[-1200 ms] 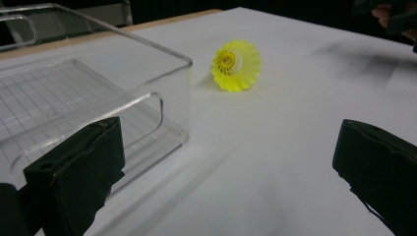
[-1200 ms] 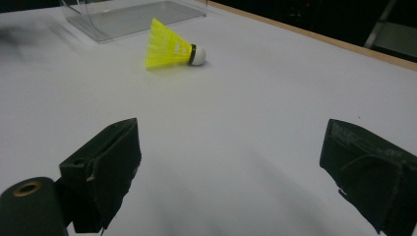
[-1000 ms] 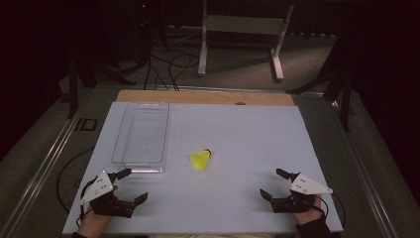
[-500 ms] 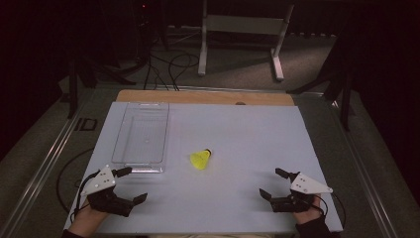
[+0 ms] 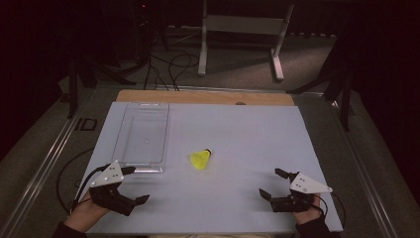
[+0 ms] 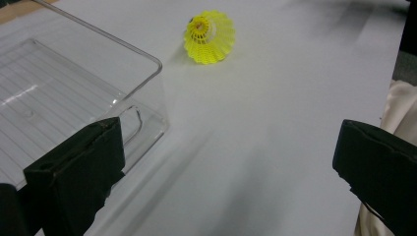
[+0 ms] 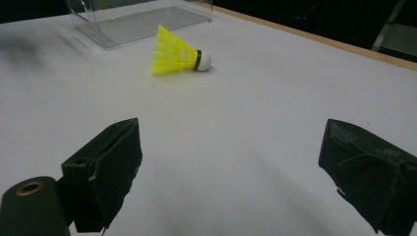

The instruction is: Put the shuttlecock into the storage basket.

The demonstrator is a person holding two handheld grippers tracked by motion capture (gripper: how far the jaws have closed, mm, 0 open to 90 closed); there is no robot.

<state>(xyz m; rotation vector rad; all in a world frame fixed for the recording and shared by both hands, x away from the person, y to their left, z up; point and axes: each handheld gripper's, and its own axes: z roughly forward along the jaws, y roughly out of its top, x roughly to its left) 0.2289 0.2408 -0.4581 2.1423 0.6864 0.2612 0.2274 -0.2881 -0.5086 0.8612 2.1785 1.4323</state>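
I've got the yellow shuttlecock [image 5: 200,159] on its side mid-table, well ahead of both sets of jaws & touching neither, just right of the clear tray [image 5: 142,140]. My left gripper [image 5: 137,185] sits by the tray's near corner, jaws wide apart; right gripper [image 5: 273,184] near the front right, jaws likewise spread (nothing in either). Surface is a white sheet [image 5: 247,134] over a wood table [image 5: 198,96]; room behind is dark w/ cables [image 5: 168,64] on the floor & a white stand [image 5: 242,34].

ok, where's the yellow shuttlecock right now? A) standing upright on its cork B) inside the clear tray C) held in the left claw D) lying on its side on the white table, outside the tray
D: the shuttlecock lies on its side on the white table, just right of the clear tray and not touching it; both claws, left and right, are open and hold nothing.
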